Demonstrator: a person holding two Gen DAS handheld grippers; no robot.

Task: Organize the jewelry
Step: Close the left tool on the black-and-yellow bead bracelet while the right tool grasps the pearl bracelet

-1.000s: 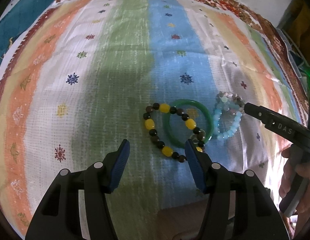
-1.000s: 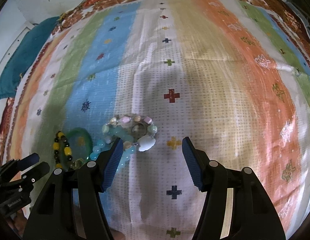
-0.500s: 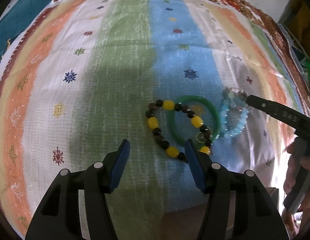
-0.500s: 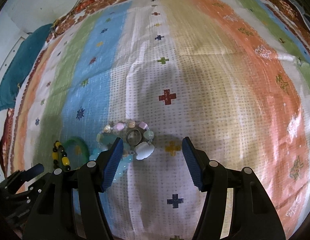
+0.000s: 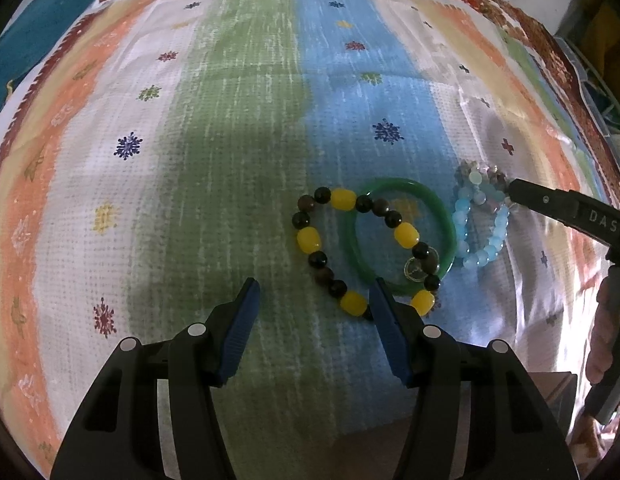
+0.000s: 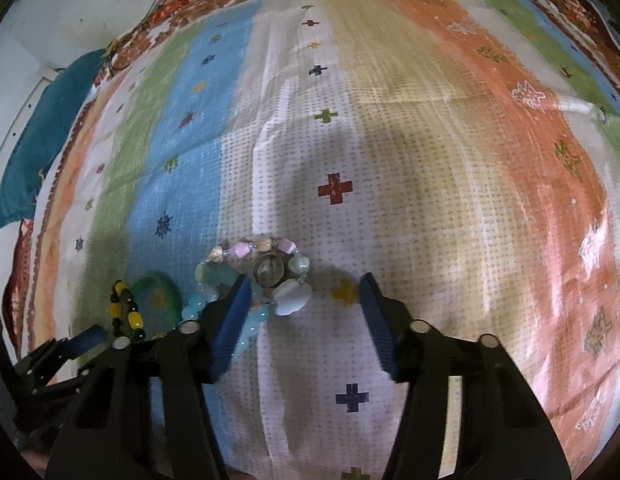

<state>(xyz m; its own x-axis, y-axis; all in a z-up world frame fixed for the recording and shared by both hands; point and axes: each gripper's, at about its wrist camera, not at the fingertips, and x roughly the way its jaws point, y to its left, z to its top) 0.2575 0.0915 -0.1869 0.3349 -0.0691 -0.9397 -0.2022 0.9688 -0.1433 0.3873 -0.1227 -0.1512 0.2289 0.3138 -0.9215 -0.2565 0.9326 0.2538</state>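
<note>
Striped cloth (image 5: 238, 128), banded in green, blue, white and orange with small stitched stars and crosses, covered the whole surface under my tongs, and a teal cushion (image 6: 42, 140) lay past its far left corner. All the jewelry sat together near the cloth's near edge. My left gripper (image 5: 313, 300) hung released over the green band with nothing between its blue pads, its right finger just beside the black-and-yellow bead bracelet (image 5: 310, 240). That bracelet lay across a green bangle (image 5: 445, 216), and touching the bangle's other side lay a light-blue bead bracelet (image 5: 479, 258). A pastel shell bracelet (image 6: 294, 300) with a small metal ring (image 6: 270, 270) inside it rested against the blue beads. My right gripper (image 6: 302, 294) pointed down at this cluster; its jaws had just been closing, yet they stood apart, the left pad over the blue beads and the shell bracelet partly between the fingers, not clenched.
</note>
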